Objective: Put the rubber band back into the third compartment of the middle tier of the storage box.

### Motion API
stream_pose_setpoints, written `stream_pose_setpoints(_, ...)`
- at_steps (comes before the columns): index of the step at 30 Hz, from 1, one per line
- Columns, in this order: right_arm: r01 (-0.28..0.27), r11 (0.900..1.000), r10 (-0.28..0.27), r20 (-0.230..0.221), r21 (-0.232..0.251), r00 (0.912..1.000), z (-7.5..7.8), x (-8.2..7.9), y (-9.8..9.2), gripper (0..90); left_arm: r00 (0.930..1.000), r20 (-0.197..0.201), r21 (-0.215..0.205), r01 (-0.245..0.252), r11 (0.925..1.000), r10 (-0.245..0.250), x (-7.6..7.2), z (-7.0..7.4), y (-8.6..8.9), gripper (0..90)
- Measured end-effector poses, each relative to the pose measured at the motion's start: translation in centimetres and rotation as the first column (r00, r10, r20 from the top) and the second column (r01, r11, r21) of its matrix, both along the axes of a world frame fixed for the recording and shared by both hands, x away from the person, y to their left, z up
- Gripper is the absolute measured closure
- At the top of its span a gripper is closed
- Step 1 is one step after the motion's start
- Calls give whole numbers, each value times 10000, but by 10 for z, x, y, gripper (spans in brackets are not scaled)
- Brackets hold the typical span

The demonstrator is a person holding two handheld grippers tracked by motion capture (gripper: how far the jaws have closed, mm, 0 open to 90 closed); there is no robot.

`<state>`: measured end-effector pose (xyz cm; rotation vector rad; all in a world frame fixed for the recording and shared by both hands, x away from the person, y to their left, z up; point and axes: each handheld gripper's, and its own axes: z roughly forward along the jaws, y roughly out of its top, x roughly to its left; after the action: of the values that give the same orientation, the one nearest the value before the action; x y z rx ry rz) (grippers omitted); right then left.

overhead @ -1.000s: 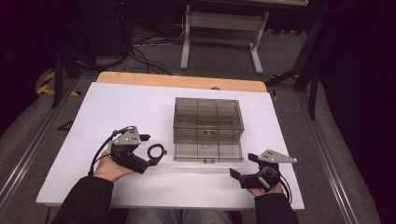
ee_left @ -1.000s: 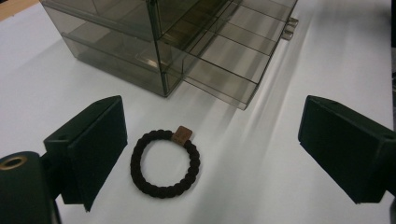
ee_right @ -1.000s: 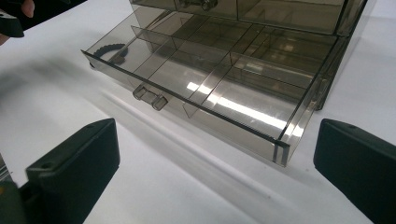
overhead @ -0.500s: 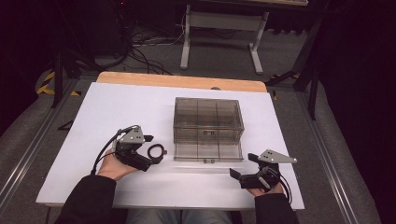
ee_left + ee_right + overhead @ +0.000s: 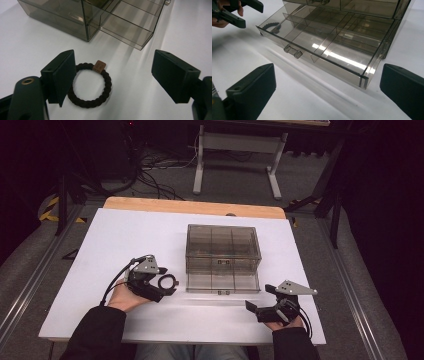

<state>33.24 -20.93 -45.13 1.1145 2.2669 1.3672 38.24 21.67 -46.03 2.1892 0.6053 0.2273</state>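
- The dark braided hair tie (image 5: 90, 85) lies flat on the white table (image 5: 100, 250), just beside the front-left corner of the smoky clear drawer organizer (image 5: 222, 245), whose bottom drawer (image 5: 317, 47) stands pulled out toward the person.
- The left gripper (image 5: 112, 80) is set over the hair tie. In the left gripper view the ring sits between the fingers but well off-centre: its one edge is at the left-hand finger (image 5: 61, 75), partly tucked behind it, while the other finger stands well apart across bare table.
- The left fingers are still fairly wide and have just been closing, with the hair tie between them but not yet pinched.
- Being a ring, the hair tie has no long axis; its small brown tag (image 5: 99, 66) sits on the far side, toward the organizer.
- The left gripper is plainly the nearer one. The right gripper (image 5: 265, 307) rests on the table in front of the drawer's right end, fingers wide and empty, well apart from the hair tie.
- Judged from this, the grasp likely turns on that off-centre lie: closing should sweep the far finger in until the ring is squeezed across its width.
- The open drawer lies just beyond and to the right of the tie in the high view, its compartments free.
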Motion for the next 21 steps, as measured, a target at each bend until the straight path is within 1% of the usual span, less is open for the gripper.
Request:
stream_pose_setpoints(4,0,10000,0,3,21,10000,0,0,0,8,10000,-97,90,6,10000,-6,3,-2,1,248)
stream_pose_setpoints(6,-8,10000,8,8,23,10000,0,0,0,8,10000,-46,107,47,9999,-47,4,-4,1,262)
stream_pose_setpoints(9,-11,10000,11,5,24,10000,0,0,0,8,9999,-121,178,101,9998,-98,4,-5,-1,284)
stream_pose_setpoints(12,-21,10000,21,2,15,10000,0,0,0,8,9998,-145,362,172,9992,-167,4,-8,-2,314)
stream_pose_setpoints(13,-11,10000,11,-5,25,10000,0,0,0,8,9998,-117,483,166,9987,-160,5,-8,-3,322)
stream_pose_setpoints(21,-26,10000,26,-1,-1,10000,0,0,0,9,9992,-328,888,268,9957,-240,7,-14,-4,417)
